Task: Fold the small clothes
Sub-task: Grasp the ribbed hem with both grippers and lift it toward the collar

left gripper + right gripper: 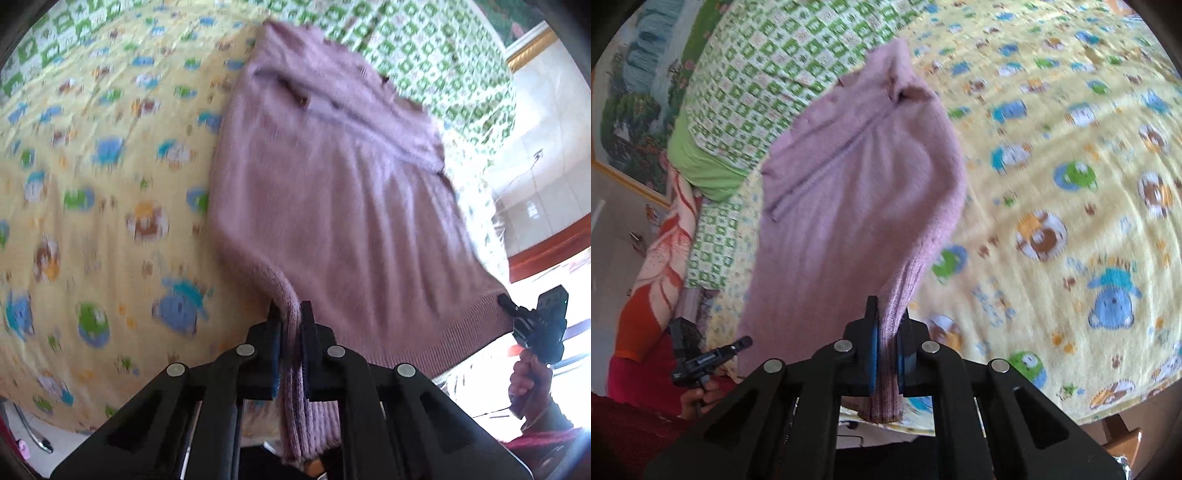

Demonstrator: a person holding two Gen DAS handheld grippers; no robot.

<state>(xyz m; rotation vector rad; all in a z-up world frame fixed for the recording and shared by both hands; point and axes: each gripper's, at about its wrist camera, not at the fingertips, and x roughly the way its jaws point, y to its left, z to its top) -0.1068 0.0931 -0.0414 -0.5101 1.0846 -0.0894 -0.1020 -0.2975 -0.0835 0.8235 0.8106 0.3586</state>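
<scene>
The left gripper (290,317) is clamped tight on one corner of the ribbed hem of the fuzzy mauve-pink knitted sweater (332,177), with the bunched rib pinched between its blue-padded fingers and trailing back past them toward the camera. The right gripper (888,325) has the other hem corner pinched the same way, the rib knit squeezed flat between its jaws.

From each gripper the sweater (849,177) runs straight ahead and away: its long axis, hem to collar, points forward along the fingers, with the collar and its short buttoned placket at the far end. The hem edge itself spans crosswise between the two grippers, so in the left wrist view the right gripper (504,301) shows off to the right at the opposite corner, and in the right wrist view the left gripper (746,341) shows off to the left.

The body of the garment lies on the soft yellow fleece blanket printed with cartoon animals (92,206), its far end reaching the green-and-white checked quilt (424,48) beyond. Both hem corners look lifted a little off the blanket, though blur makes that hard to confirm.

Both hands are equally near, each on its own corner. Judging from this, the likely fold carries the hem forward over the body toward the collar, so the two grippers would need to travel together along that forward axis to keep the hem square.
</scene>
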